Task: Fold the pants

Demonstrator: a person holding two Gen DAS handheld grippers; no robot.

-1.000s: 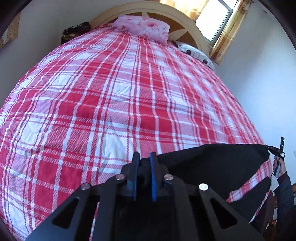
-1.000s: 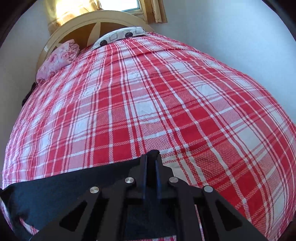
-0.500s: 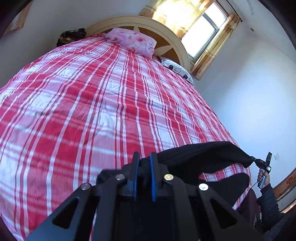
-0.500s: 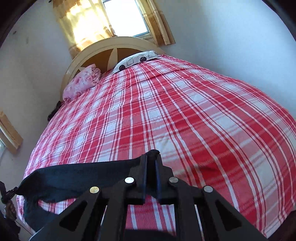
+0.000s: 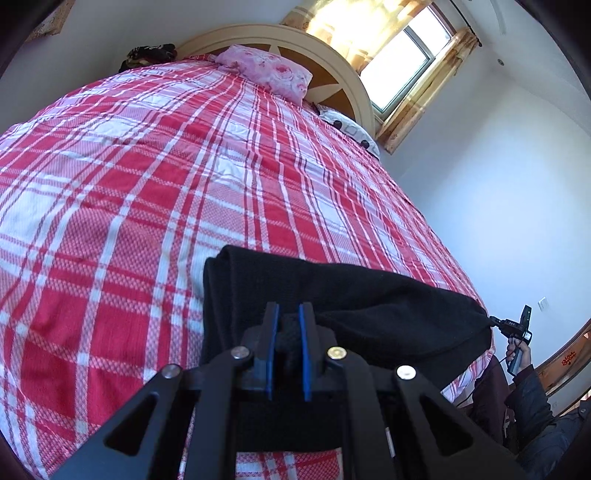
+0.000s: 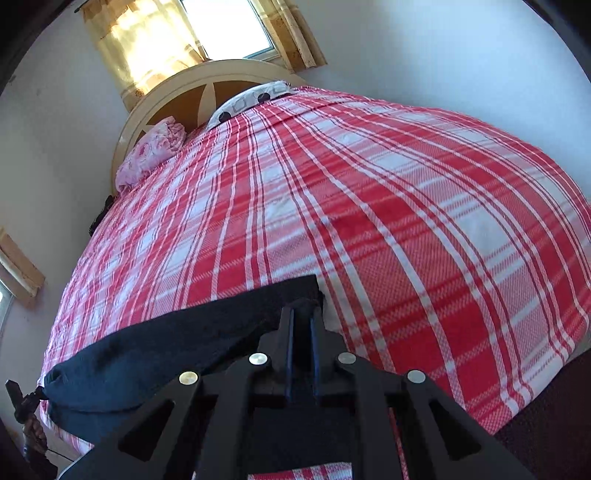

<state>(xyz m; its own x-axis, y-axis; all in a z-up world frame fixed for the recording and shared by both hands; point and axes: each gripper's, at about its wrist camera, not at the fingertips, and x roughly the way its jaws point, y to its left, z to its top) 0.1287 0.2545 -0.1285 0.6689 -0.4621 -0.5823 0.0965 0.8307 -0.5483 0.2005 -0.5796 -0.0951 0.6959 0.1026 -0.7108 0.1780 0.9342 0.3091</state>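
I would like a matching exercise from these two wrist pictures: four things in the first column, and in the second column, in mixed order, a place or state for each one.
Things
1. black pants
2. pink flowered pillow
3. left gripper
4. window

Places or states
A. above the rounded headboard, lit by the sun
B. at the head end of the red plaid bedspread
C. stretched between two grippers, over the near end of the bed
D. shut on black cloth

Right pairs: 1-C, 2-B, 3-D, 4-A
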